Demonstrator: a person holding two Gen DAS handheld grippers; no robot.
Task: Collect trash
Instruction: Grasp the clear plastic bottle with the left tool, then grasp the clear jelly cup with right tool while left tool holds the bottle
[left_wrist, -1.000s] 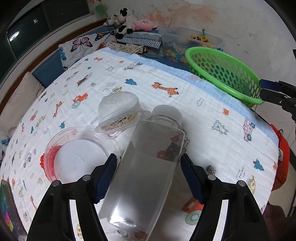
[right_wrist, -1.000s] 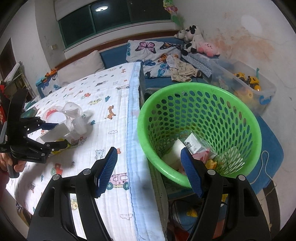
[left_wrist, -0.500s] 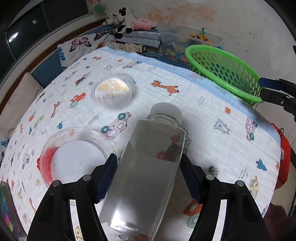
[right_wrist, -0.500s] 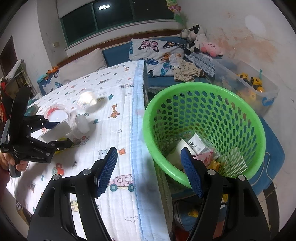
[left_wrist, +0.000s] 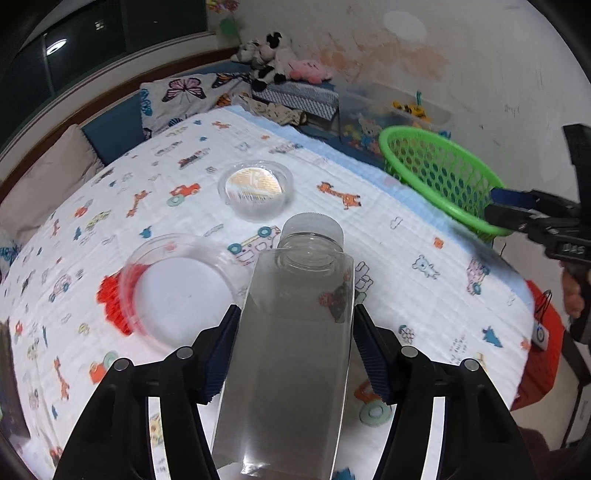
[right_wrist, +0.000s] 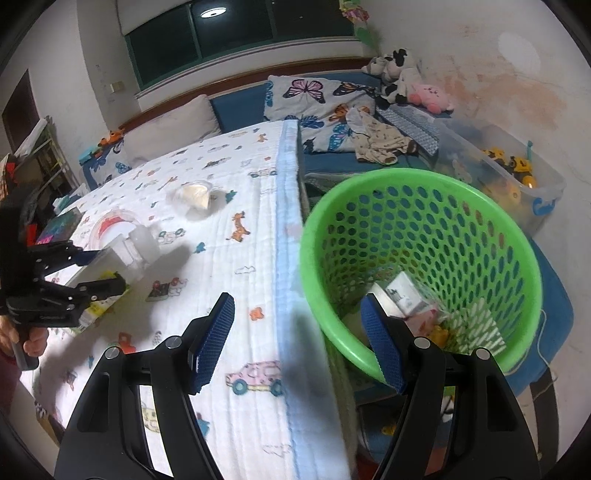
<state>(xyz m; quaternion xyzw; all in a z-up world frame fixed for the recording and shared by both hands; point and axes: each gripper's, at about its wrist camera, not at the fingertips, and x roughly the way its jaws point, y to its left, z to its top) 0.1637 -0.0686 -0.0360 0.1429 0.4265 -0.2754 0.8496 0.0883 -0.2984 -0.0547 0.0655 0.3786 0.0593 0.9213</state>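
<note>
A clear square bottle (left_wrist: 295, 332) with a round cap lies along my left gripper (left_wrist: 295, 314). Its jaws are closing, and both blue pads press the bottle's sides. From the right wrist view the bottle (right_wrist: 125, 254) hangs just above the cloth, casting a shadow, in the left gripper (right_wrist: 99, 269). My right gripper (right_wrist: 297, 301) stands open with nothing between its fingers, over the table's blue edge beside the green basket (right_wrist: 424, 184). The basket (left_wrist: 436, 173) holds a small carton (right_wrist: 406, 299) and wrappers.
A clear round lid with a red rim (left_wrist: 173, 288) and a small clear dish (left_wrist: 255, 188) lie on the printed cloth (left_wrist: 424, 295). Plush toys (right_wrist: 406, 81), pillows and a toy bin (right_wrist: 509, 173) sit beyond the table. A hand (right_wrist: 29, 339) grips the left tool.
The small clear dish, which rested by the bottle's cap, has rolled farther away. The left jaws have narrowed onto the bottle, and it has risen slightly. The right gripper has barely moved.
</note>
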